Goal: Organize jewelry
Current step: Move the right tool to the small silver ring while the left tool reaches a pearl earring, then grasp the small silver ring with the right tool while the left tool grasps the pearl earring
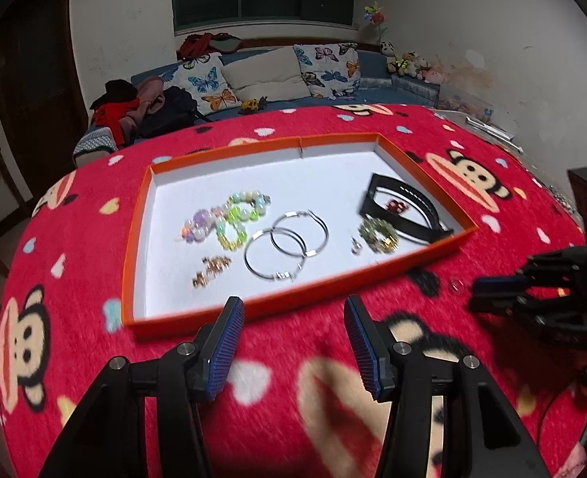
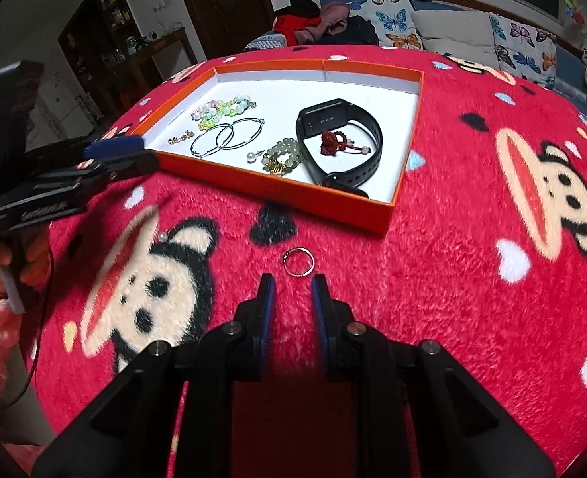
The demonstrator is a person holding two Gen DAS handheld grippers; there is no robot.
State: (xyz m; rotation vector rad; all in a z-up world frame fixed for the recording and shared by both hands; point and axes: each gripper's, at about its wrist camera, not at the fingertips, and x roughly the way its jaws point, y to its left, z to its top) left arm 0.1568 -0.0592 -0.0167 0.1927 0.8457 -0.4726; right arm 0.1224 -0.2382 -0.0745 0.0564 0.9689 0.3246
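An orange tray [image 1: 253, 302] [image 2: 277, 189] with a white floor lies on the red blanket. It holds bead bracelets [image 1: 229, 215], two silver hoops [image 1: 285, 243], a black watch band [image 2: 341, 139], a red charm [image 2: 331, 141], a green bead bracelet [image 2: 283, 155] and small earrings [image 1: 211, 271]. A thin silver ring [image 2: 299, 263] lies on the blanket just ahead of my right gripper [image 2: 292, 283], which is open and empty. A pearl earring [image 2: 162, 236] lies on the blanket to the left. My left gripper [image 1: 293, 304] is open and empty at the tray's near wall.
The red monkey-print blanket [image 1: 333, 398] covers the whole table. A sofa with butterfly pillows [image 1: 277, 71] stands behind. The right gripper also shows in the left wrist view [image 1: 492, 290], and the left gripper in the right wrist view [image 2: 122, 155].
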